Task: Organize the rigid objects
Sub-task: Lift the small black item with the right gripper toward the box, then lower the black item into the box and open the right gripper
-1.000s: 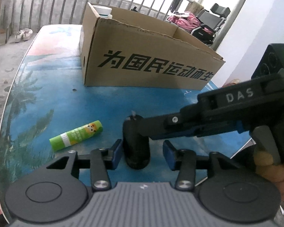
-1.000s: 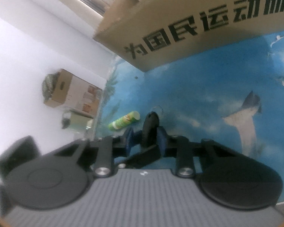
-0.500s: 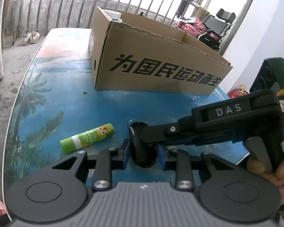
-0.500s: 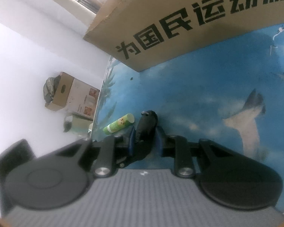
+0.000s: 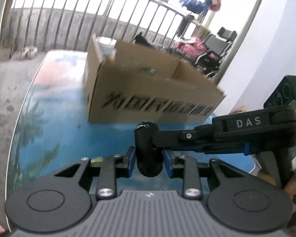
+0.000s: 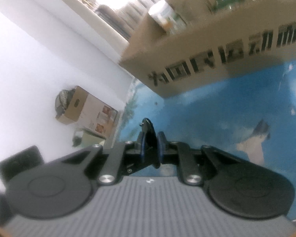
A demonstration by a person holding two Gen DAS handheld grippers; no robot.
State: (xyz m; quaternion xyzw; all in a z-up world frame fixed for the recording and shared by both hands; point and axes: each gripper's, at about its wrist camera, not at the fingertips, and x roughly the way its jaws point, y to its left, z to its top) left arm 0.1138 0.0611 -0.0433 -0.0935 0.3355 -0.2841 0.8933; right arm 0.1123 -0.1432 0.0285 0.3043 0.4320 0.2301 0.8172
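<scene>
Over on the left, the blue printed tabletop (image 5: 55, 122), with its palm trees and sea scene, runs back toward a grey metal railing (image 5: 73, 25). A sliver of yellow-green (image 5: 96, 159) peeks out just behind the left gripper's linkage; too little shows to say what it is.

The left gripper (image 5: 149, 159) sits in the middle foreground, its blue-padded fingers (image 5: 130, 159) pressed up against either side of a black, rounded, capsule-shaped object with a small metal ring on its top end (image 5: 148, 150). The object stands roughly upright between the pads, lifted clear above the tabletop.

Behind it stands the large open-topped brown cardboard box with bold black characters printed on its long side (image 5: 152, 90). It rests on the table, well beyond the held object. Inside it, seen from the right wrist camera, are a white container (image 6: 161, 13) and something round and green (image 6: 226, 0), both blurred.

From the right, the right gripper (image 6: 150, 148) reaches across at about a right angle to the left one, its arm marked DAS. Its own blue pads (image 6: 160, 144) are drawn tight on the same black object, pinching its narrower faces. So both grippers clasp the one piece together, in the air, in front of the box.

A smaller cardboard carton (image 6: 82, 106) sits by the white wall off the table's edge.
</scene>
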